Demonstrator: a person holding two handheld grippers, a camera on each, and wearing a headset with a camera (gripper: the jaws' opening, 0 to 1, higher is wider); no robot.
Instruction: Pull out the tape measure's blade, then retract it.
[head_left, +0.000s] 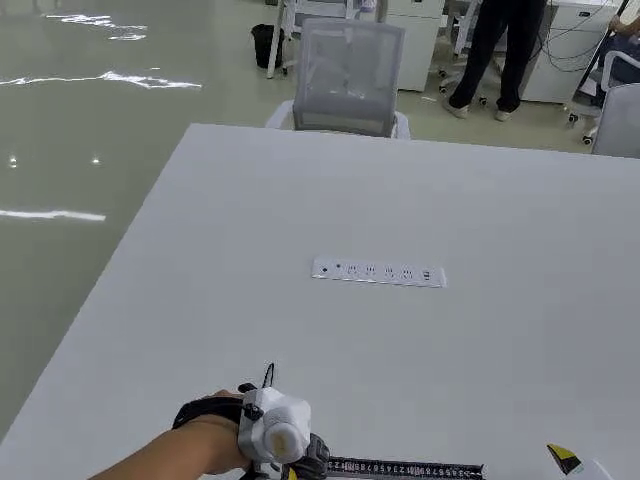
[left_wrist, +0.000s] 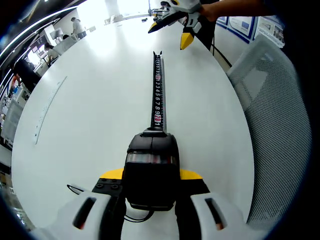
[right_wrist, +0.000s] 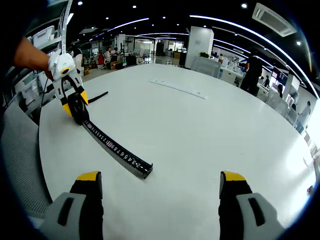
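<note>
My left gripper (left_wrist: 151, 175) is shut on the black tape measure case (left_wrist: 151, 167), with its yellow fingertips (left_wrist: 112, 174) on both sides of the case. The blade (left_wrist: 158, 85) lies pulled out flat on the white table, running away from the case toward my right gripper (left_wrist: 172, 17). In the right gripper view my right gripper (right_wrist: 161, 178) stands open, and the blade's hooked end (right_wrist: 143, 170) lies on the table just ahead of its jaws, free of them. In the head view the left gripper (head_left: 300, 462) and the blade (head_left: 405, 468) sit at the table's near edge.
A white power strip (head_left: 378, 272) lies flat in the middle of the table (head_left: 300, 200). A grey mesh chair (head_left: 348, 75) stands at the far edge, and a person (head_left: 495, 50) stands beyond it. Another mesh chair (left_wrist: 275, 125) is close beside me.
</note>
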